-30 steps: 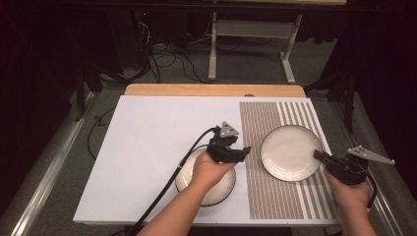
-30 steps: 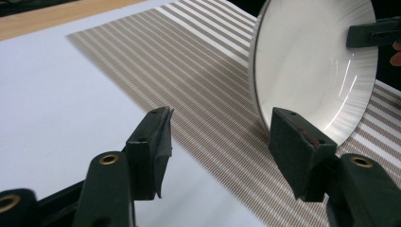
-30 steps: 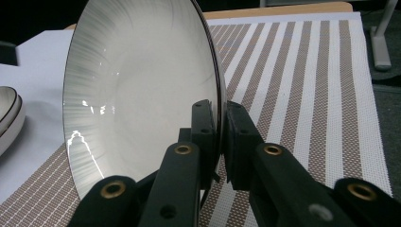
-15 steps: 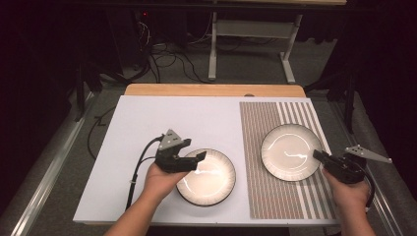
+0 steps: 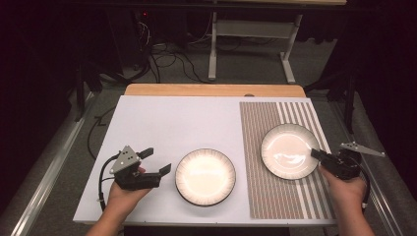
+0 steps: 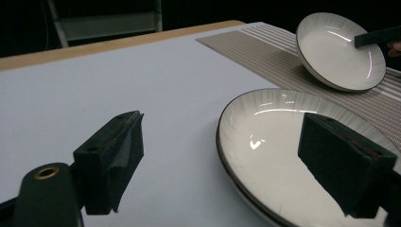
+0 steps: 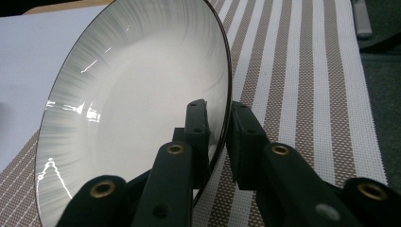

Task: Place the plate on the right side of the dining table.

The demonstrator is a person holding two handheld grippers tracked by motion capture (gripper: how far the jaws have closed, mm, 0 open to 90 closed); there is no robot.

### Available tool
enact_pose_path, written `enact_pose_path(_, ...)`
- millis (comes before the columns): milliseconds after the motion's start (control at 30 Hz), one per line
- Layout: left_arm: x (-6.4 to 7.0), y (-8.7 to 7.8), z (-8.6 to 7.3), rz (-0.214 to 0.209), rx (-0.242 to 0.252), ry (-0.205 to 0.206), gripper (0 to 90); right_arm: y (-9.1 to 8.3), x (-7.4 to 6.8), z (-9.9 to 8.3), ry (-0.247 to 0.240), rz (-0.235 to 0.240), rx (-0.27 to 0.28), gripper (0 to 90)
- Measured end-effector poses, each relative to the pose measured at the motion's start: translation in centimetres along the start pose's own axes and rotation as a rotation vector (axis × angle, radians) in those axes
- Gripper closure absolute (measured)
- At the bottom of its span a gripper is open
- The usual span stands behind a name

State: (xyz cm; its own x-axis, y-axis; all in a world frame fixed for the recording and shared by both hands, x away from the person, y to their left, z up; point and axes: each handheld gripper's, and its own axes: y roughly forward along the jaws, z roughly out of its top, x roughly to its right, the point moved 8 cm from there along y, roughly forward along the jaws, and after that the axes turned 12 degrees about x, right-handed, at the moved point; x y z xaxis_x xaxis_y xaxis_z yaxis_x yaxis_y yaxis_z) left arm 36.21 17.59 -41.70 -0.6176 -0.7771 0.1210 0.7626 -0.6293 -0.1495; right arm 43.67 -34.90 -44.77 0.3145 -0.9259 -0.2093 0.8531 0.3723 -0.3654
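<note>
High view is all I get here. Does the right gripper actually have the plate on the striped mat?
Observer: Yes. The right gripper is shut on the rim of the right plate, one jaw each side.
Operator: Is that plate flat?
Observer: No, it is tilted, its gripped edge raised off the striped mat.
Operator: And the left gripper?
Observer: The left gripper is open; one jaw hangs over the near plate, touching nothing.

Dark room — grey floor (image 5: 59, 162) w/ tangled cables (image 5: 162, 59), white desk frame (image 5: 246, 29) behind.
</note>
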Motion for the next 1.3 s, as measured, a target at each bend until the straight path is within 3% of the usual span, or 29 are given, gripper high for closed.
enact_pose_path(67,-0.4,-0.2,0.2,0.008,0.015,-0.018,15.7,0.2,0.1,-0.1,0.008,-0.016,-0.013,80.7)
enact_pose_path(267,-0.3,-0.1,0.3,0.004,0.020,-0.001,16.0,0.6,0.7,-0.7,0.026,-0.062,-0.057,78.3)
enact_pose_path(333,-0.3,0.0,0.2,0.008,0.013,0.006,16.5,0.6,1.1,-0.9,-0.010,-0.110,-0.077,79.3)
enact_pose_path(367,-0.3,0.0,0.2,0.008,0.013,0.006,16.6,0.6,1.1,-0.9,-0.010,-0.110,-0.077,79.3)
enact_pose_path(400,-0.3,0.1,0.1,0.008,0.009,0.010,16.6,0.9,1.5,-1.5,-0.001,-0.148,-0.109,78.4)
enact_pose_path(600,-0.1,0.5,-0.1,0.010,0.001,0.008,16.3,1.0,1.4,-1.5,0.001,-0.159,-0.095,78.2)
enact_pose_path(700,-0.2,0.5,-0.2,0.014,0.001,0.001,16.2,1.0,1.5,-1.4,-0.020,-0.161,-0.091,76.6)
enact_pose_path(767,-0.3,0.5,-0.2,0.020,0.004,-0.006,16.1,0.8,1.3,-1.3,-0.026,-0.161,-0.077,71.8)
enact_pose_path(967,-0.7,0.2,-0.3,0.034,0.007,-0.007,15.9,-0.2,0.7,-0.2,-0.056,-0.140,-0.014,57.3)
enact_pose_path(1000,-0.7,0.0,-0.4,0.044,0.003,0.017,15.8,-0.6,-0.1,0.3,-0.069,-0.107,0.015,49.5)
enact_pose_path(1067,-0.7,-0.2,-0.5,0.041,-0.004,0.026,15.7,-1.0,-1.4,1.0,-0.092,-0.058,0.060,43.7)
enact_pose_path(1100,-0.7,-0.2,-0.5,0.041,-0.004,0.026,15.6,-1.0,-1.4,1.0,-0.092,-0.058,0.060,43.7)
enact_pose_path(1133,-0.7,-0.3,-0.5,0.039,-0.001,0.016,15.4,-1.4,-3.0,1.6,-0.130,-0.006,0.099,39.5)
enact_pose_path(1167,-0.7,-0.3,-0.5,0.039,-0.001,0.016,15.3,-1.6,-3.9,1.9,-0.146,0.016,0.111,37.5)
enact_pose_path(1200,-0.6,-0.4,-0.4,0.035,0.003,0.000,15.0,-1.8,-4.8,2.1,-0.164,0.034,0.126,35.1)
enact_pose_path(1233,-0.6,-0.4,-0.4,0.035,0.003,0.000,14.7,-1.8,-4.8,2.1,-0.164,0.034,0.126,35.1)
enact_pose_path(1300,-0.5,-0.5,-0.1,0.035,0.017,-0.013,14.4,-2.0,-6.6,2.6,-0.191,0.075,0.158,30.5)
